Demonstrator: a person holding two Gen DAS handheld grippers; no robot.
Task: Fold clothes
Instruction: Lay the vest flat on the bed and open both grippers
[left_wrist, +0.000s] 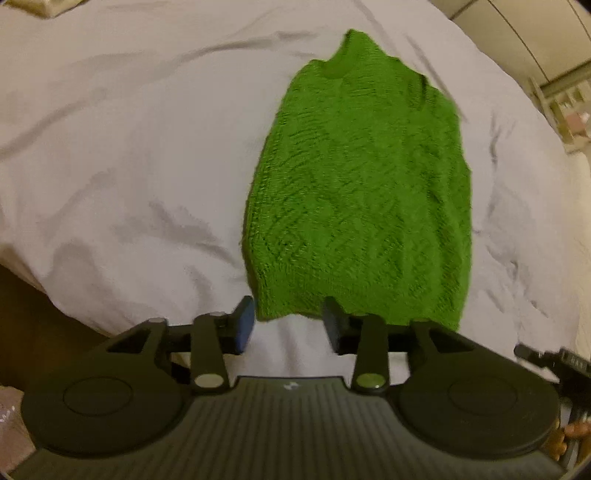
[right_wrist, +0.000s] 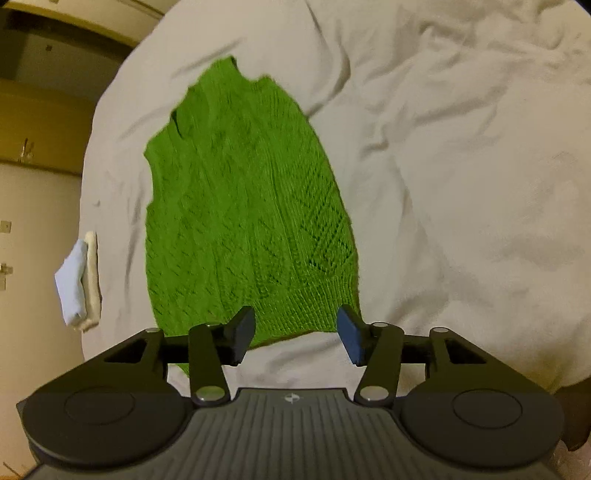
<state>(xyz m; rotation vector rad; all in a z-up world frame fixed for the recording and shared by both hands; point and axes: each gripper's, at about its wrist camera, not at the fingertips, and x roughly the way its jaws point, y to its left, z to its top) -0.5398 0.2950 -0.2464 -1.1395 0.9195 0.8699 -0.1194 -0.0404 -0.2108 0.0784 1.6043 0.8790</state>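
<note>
A bright green knitted sweater lies flat on a white bedsheet, folded into a long narrow shape with its collar at the far end. My left gripper is open and empty, just short of the sweater's near hem at its left corner. In the right wrist view the sweater runs away from me with its hem nearest. My right gripper is open and empty, over the hem's right corner, its left finger above the knit. No sleeves show.
The wrinkled sheet covers the bed all around the sweater. A folded pale cloth hangs at the bed's left edge. A wooden rack stands beyond the bed. The other gripper's black body shows at right.
</note>
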